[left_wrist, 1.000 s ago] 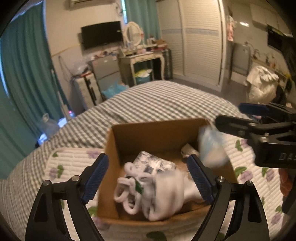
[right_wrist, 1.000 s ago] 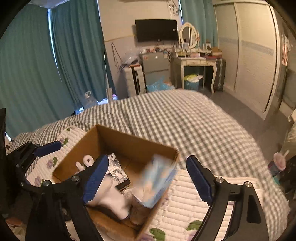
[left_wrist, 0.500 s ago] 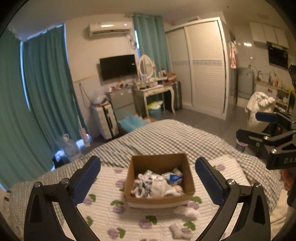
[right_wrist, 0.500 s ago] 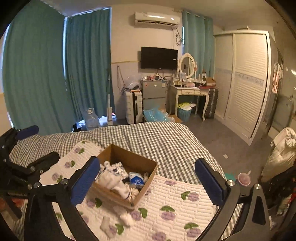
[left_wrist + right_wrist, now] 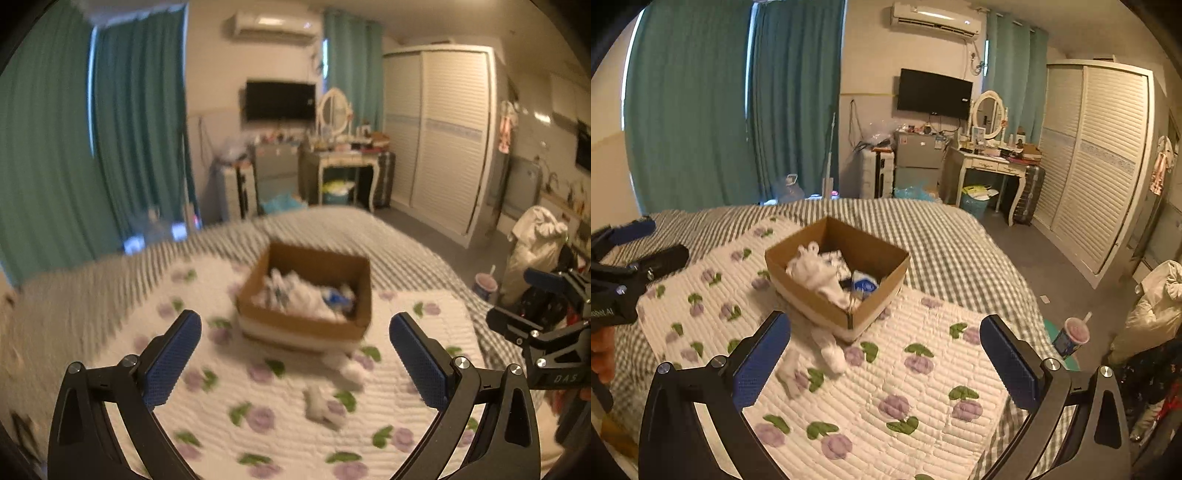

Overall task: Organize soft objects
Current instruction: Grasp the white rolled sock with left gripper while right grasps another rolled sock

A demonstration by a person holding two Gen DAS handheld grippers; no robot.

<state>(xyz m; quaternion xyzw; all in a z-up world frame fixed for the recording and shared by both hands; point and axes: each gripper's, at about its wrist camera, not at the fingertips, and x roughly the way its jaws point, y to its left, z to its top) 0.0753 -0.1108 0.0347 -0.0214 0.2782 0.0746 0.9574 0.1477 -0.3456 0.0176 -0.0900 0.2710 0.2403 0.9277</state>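
Cardboard box (image 5: 837,275): 1, on the floral quilt (image 5: 923,387), holding a heap of white soft items (image 5: 816,275) plus 1 blue-printed packet (image 5: 865,284). 2 white socks (image 5: 829,349) lie on the quilt just in front of the box. Your left gripper (image 5: 295,354) and right gripper (image 5: 884,354) both hang spread wide, holding nothing, well short of the box. Left view is blurred; only the right view resolves 1 lidded cup (image 5: 1073,334) on the floor.
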